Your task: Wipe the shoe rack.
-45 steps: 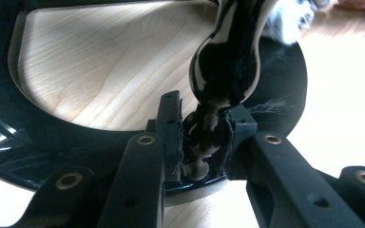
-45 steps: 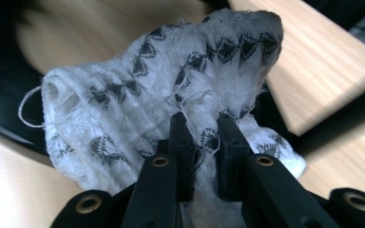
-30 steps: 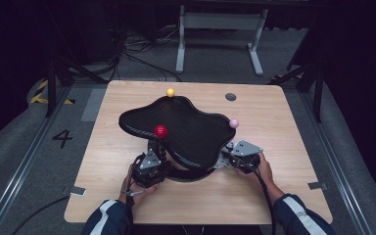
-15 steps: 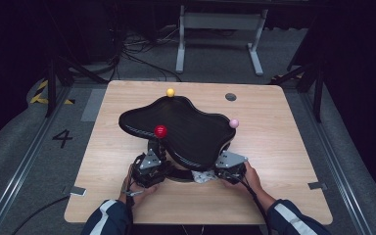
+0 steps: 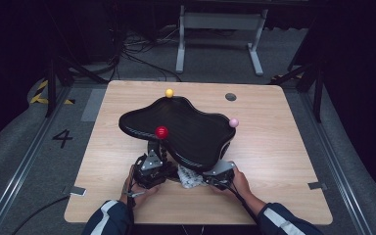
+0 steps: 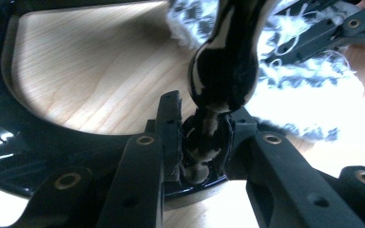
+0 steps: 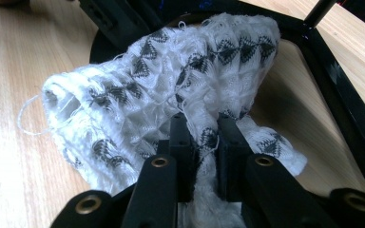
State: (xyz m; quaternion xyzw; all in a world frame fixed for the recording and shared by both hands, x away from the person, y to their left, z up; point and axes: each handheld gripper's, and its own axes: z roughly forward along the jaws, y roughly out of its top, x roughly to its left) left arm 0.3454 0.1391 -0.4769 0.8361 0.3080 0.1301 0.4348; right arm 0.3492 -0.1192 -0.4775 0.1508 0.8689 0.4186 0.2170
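right gripper (image 7: 203, 142) pinches the white cloth (image 7: 171, 85), bunched ahead of it.

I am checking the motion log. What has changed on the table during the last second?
The right gripper, shut on the white cloth, slid left along the near edge of the black stand, toward the left gripper. The left gripper stayed clamped on the stand's post; the three balls did not move.

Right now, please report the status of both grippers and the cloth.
Left gripper shut on black post. Right gripper shut on white cloth. Cloth beside black frame.
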